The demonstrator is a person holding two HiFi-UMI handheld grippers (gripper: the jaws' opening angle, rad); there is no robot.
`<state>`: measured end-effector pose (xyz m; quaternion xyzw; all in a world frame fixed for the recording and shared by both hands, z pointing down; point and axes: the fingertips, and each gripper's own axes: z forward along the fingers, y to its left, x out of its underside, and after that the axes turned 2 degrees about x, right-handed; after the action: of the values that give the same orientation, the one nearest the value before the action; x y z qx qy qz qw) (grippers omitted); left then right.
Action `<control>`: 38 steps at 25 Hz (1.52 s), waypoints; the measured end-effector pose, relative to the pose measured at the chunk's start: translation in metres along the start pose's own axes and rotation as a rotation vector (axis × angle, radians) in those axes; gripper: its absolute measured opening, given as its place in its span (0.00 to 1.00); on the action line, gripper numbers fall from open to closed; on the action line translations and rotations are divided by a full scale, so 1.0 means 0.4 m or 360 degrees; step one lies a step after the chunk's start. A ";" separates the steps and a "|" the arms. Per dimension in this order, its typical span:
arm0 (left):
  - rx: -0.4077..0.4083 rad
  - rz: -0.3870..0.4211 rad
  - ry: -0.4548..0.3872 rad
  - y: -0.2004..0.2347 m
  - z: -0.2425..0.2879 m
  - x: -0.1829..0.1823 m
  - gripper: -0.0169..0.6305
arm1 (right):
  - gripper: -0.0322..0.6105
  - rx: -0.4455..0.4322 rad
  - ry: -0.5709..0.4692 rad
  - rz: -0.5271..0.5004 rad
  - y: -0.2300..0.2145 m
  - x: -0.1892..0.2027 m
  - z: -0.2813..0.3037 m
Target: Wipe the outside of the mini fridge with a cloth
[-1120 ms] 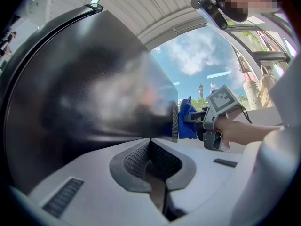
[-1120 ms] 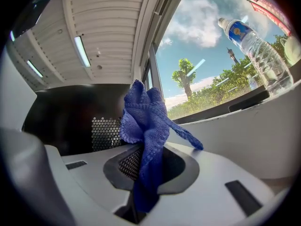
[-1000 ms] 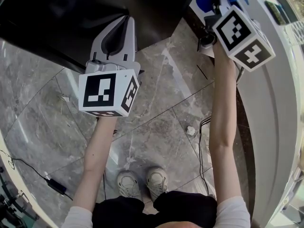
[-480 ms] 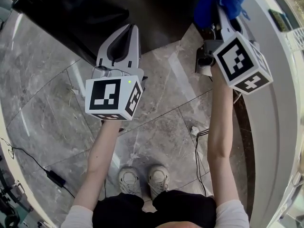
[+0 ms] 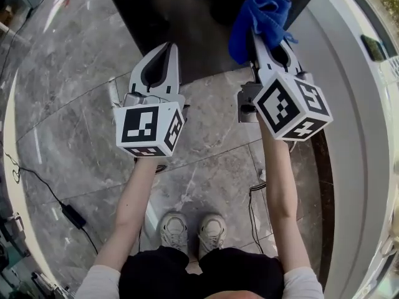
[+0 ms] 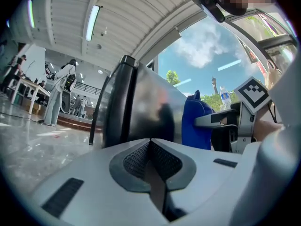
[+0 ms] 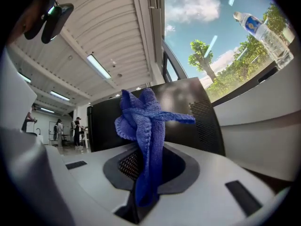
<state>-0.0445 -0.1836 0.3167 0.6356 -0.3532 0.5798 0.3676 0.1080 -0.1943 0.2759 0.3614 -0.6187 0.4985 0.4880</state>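
Head view looks down on the blue microfibre cloth (image 5: 259, 23), bunched and pinched between the 2 jaws of the right gripper (image 5: 268, 43), with a loose wad standing out past the tips toward the glossy black mini fridge (image 5: 187, 11) on the grey marble floor (image 5: 206, 167). Whether the cloth touches the fridge panel or hangs just short of it cannot be told. In the right gripper view the jaws are clamped on a fold of the cloth, its free ends flopping above them. The left gripper (image 5: 163, 48) is held beside it with its jaws pressed together on nothing, near the fridge's lower edge. The cloth looks light, soft and limp, so it would likely crumple unless pressed flat against the panel; the present hold low on the fold, leaving the wad free as a pad, seems suitable. The fridge surface looks hard, smooth and slippery, so it probably needs steady pressure.
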 end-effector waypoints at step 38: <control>-0.0195 -0.0093 0.0057 0.161 -0.081 0.054 0.03 | 0.18 -0.0300 0.0267 -0.0238 0.309 0.233 0.107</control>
<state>-0.1146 -0.1865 0.3439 0.6115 -0.3627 0.5574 0.4288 -0.0424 -0.2022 0.3317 0.3161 -0.5912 0.4288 0.6056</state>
